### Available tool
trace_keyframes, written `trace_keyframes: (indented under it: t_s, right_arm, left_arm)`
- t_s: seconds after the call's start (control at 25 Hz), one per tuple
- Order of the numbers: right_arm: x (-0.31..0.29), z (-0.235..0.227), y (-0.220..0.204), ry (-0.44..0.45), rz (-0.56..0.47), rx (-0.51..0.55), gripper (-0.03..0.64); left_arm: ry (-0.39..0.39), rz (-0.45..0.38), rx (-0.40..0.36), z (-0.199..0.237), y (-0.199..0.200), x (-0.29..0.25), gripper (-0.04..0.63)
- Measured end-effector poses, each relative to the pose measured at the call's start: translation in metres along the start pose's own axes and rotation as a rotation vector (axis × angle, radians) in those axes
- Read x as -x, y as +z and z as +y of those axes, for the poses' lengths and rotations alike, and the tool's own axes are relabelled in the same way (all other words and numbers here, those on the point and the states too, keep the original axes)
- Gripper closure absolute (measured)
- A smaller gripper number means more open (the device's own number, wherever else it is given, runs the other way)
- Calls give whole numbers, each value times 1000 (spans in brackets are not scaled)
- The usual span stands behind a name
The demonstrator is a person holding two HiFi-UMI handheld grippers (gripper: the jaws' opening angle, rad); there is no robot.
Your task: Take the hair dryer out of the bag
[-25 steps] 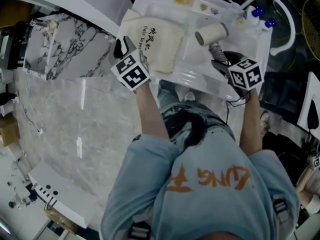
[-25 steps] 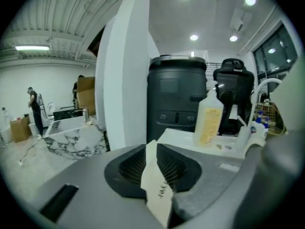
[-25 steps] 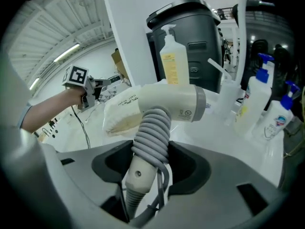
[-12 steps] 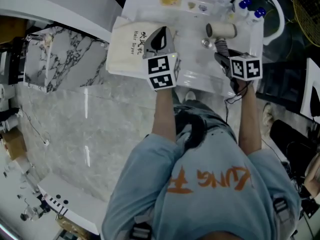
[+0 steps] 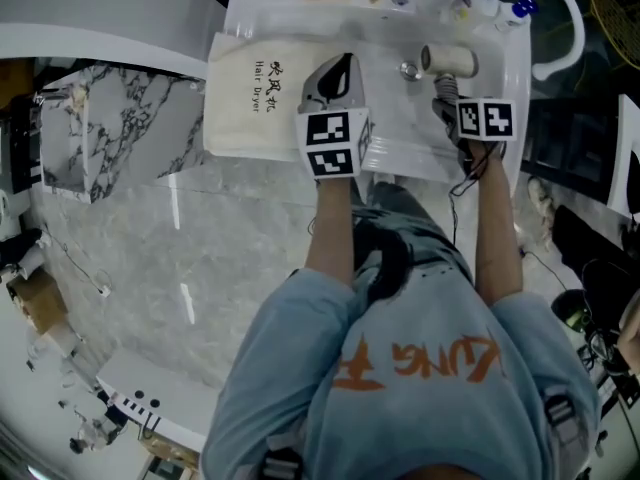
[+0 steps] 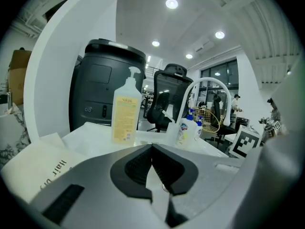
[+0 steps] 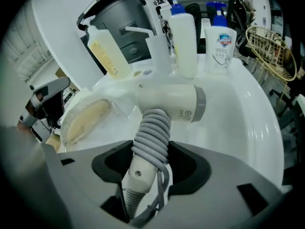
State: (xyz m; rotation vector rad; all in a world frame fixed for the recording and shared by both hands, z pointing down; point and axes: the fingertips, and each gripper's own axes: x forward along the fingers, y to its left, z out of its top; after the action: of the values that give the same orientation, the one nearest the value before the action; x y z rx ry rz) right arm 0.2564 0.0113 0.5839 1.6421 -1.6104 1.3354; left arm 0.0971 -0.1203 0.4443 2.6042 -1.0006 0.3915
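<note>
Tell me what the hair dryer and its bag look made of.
Hair dryer: smooth cream-white body with a soft sheen, so it looks like moulded plastic. A grey cord, probably rubbery, is coiled round the handle.
Bag: off-white, matte, lying limp and flat with printed lettering. It is likely cloth, though the weave is too small to see.

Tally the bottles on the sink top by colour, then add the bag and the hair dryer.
Yellow pump bottle: 1
White bottles with blue caps: 2
Cream cloth bag: 1
White hair dryer: 1
Total: 5
</note>
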Motion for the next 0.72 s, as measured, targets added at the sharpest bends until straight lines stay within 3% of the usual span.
trace_keyframes:
  t_s: [0.36, 0.72]
  right_arm:
    - [-47, -28, -15, -113, 149, -57, 384]
    - [-84, -41, -26, -193, 217, -67, 383]
  left_arm:
    - [-127, 78, 37, -11, -27, -34, 592]
    - [-233, 157, 49, -14, -38, -56, 592]
